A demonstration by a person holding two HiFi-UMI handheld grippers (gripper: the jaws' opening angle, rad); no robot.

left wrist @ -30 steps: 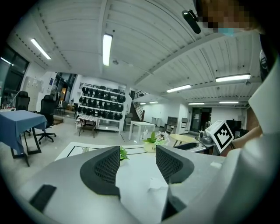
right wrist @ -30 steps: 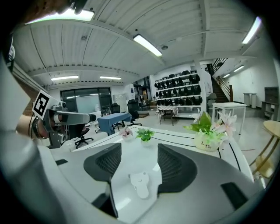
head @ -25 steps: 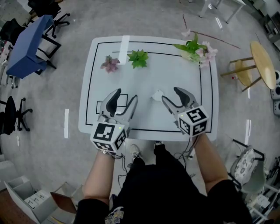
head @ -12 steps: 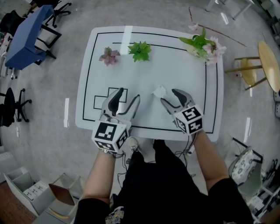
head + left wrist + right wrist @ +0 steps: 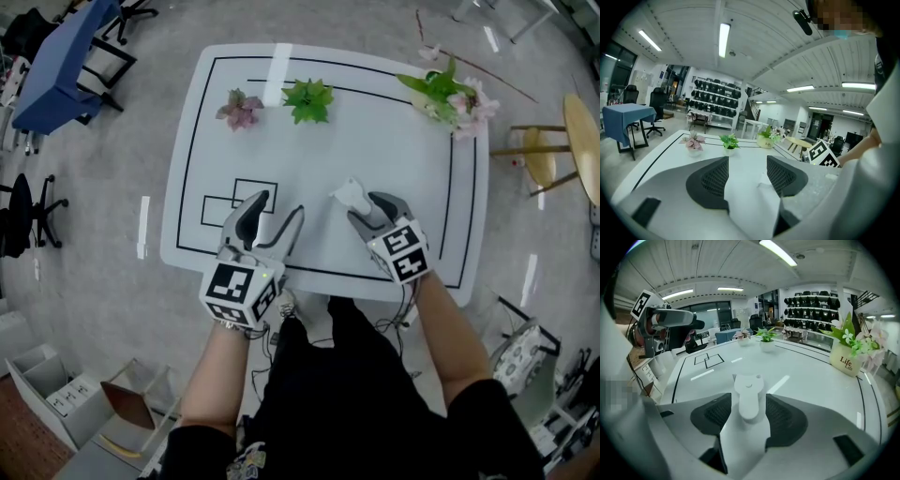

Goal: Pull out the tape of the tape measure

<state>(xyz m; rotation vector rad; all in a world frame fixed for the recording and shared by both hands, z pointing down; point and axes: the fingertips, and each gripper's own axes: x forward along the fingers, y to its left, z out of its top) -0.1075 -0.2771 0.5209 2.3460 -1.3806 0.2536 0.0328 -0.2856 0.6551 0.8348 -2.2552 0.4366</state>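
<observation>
Right now the table has lots of free room: the whole middle is bare, w/ a black line running just inside the rim. Both tools sit near the front edge, by the person. The right gripper is low over the top w/ the tape measure between its jaws. They've just been closing in; the pads are just beside its sides w/ no clear squeeze, so it's not clamped. The left gripper is spread wide w/ nothing in it, apart from the tape measure.

Along the far edge: pink plant, green plant, and at the far right corner a pot w/ leaves and pale flowers in it.

Room: grey floor, blue table and black chairs off left, round wood table off right. Open boxes on the floor, contents unclear.
</observation>
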